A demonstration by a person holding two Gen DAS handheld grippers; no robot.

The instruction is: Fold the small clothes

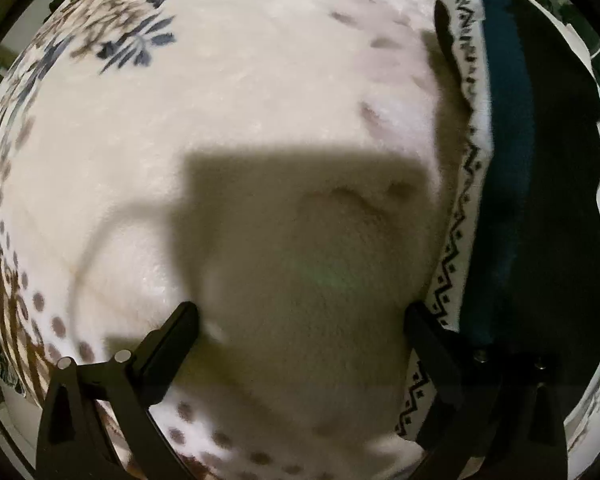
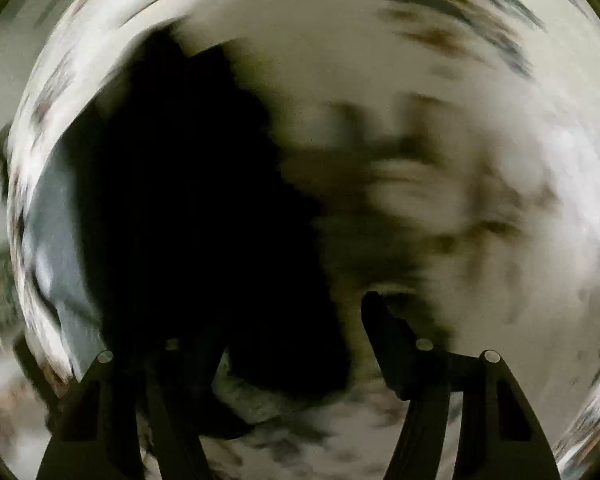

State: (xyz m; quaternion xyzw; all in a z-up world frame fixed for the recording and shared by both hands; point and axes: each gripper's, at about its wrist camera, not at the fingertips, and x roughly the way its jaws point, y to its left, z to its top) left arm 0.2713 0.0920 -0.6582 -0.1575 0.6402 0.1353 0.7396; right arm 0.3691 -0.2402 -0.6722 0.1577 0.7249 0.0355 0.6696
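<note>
**Dark garment at the blanket's right edge, both grippers apart**

Over a cream plush blanket (image 1: 260, 120) with blue and brown flower print along its borders, the left gripper (image 1: 300, 320) points down with its 2 black fingers (image 1: 172, 344) spread wide. Nothing sits between them except the bare blanket, which carries the tool's blocky shadow. Along the right side of the left wrist view lies the small garment (image 1: 540, 160): dark fabric with a teal band and a white trim (image 1: 472, 120) bearing a black zigzag pattern. The gripper's right finger stands just beside that trim; whether it touches is unclear.

Through the right wrist view everything is heavily smeared. The right gripper (image 2: 292, 320) shows its fingers apart, with a black mass of cloth (image 2: 180, 200) filling the left half of the view and reaching down past the left finger. I cannot tell whether any of it is pinched.
</note>
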